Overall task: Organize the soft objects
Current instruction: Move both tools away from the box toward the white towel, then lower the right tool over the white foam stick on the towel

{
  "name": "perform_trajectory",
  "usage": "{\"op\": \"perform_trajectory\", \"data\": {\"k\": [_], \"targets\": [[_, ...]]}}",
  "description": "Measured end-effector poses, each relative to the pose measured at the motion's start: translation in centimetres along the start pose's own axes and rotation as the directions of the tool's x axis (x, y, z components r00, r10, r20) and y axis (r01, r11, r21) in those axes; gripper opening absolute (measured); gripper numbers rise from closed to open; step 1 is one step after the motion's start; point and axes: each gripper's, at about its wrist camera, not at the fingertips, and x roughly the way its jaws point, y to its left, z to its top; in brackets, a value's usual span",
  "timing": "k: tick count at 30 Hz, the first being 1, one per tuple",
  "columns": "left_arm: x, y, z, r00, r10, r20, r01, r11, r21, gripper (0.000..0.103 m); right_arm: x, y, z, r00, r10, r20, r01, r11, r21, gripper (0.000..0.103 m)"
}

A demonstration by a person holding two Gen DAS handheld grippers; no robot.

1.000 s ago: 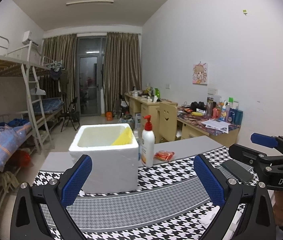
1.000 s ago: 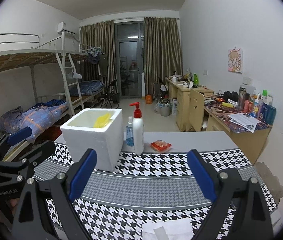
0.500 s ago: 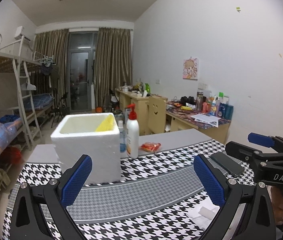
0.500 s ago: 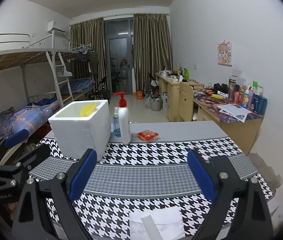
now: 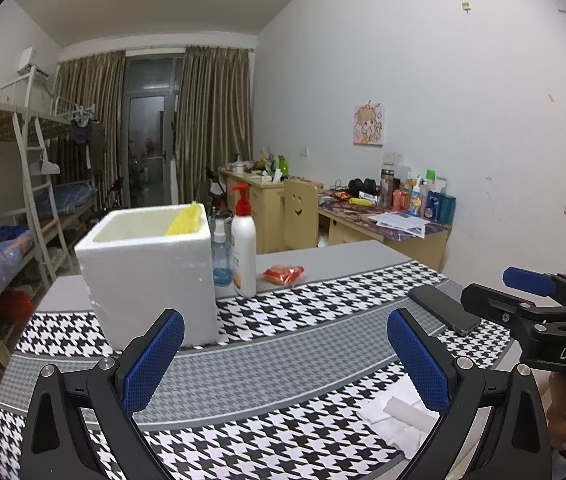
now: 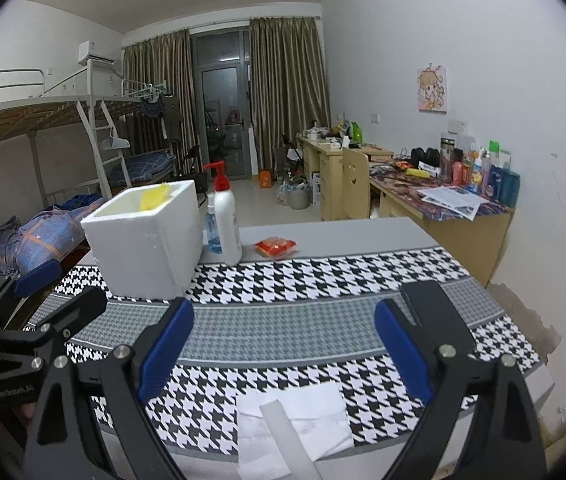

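Observation:
A white foam box stands on the houndstooth table cloth, with a yellow soft thing leaning inside it. A folded white cloth lies at the near table edge. My right gripper hovers open just above and behind that cloth. My left gripper is open too, to the cloth's left, with nothing between its blue pads. A small red packet lies behind the box's right side.
A white pump bottle and a small blue spray bottle stand right of the box. A dark phone lies on the cloth at right. Bunk beds line the left, desks the right wall.
Both grippers have drawn back and tilted down, so the box looks farther away. The white cloth has come further into both views, and the phone now shows in the right wrist view.

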Motion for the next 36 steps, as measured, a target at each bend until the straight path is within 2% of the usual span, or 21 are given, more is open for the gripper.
{"op": "perform_trajectory", "data": {"k": [22,29,36], "targets": [[1.9,-1.9,-3.5,0.995,-0.049,-0.084,0.049,0.999,-0.002,0.102,-0.2,-1.7,-5.1,0.999,-0.017,-0.042,0.016,0.999,-0.029,0.094],[3.0,-2.2,-4.6,0.989,-0.07,-0.131,0.069,0.998,-0.014,0.102,1.1,-1.8,-6.9,0.995,-0.01,-0.095,0.006,0.999,-0.044,0.094],[4.0,-2.6,-5.5,0.983,-0.074,-0.171,0.074,0.997,-0.004,0.102,2.1,-2.2,-8.5,0.989,0.018,-0.149,-0.024,0.999,-0.038,0.085]]}}
